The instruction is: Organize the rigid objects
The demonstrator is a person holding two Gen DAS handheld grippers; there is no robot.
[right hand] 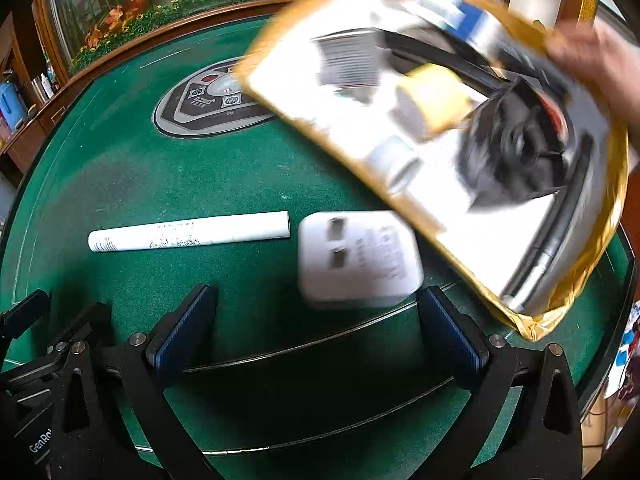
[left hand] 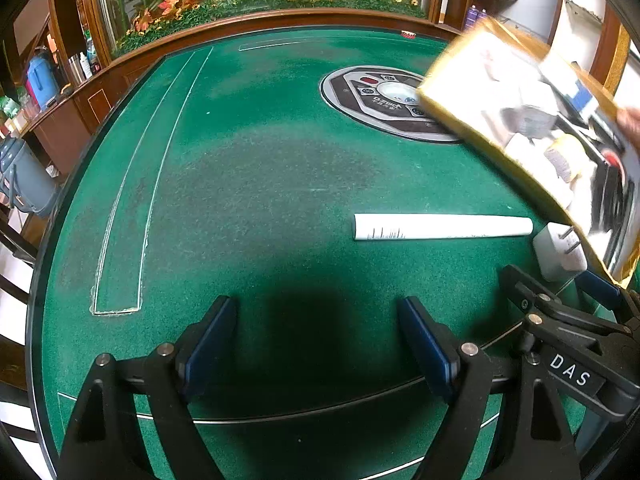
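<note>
While both grippers' jaws stood spread and empty, a blurred gold tray [right hand: 460, 152] of objects, held by a hand [right hand: 600, 64], tilted over the white charger [right hand: 360, 260] beside the white tube [right hand: 188, 232].

left gripper [left hand: 316, 344]: jaws wide, empty | right gripper [right hand: 316, 336]: jaws wide, empty

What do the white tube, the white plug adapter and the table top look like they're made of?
White tube: probably plastic or rolled card, smooth matt white with printed black text; which one is unclear.
Plug adapter: likely hard plastic, smooth satin white, with rounded corners; metal prongs show in the left view.
Table top: green felt-like cloth, fuzzy and worn paler in patches.
</note>
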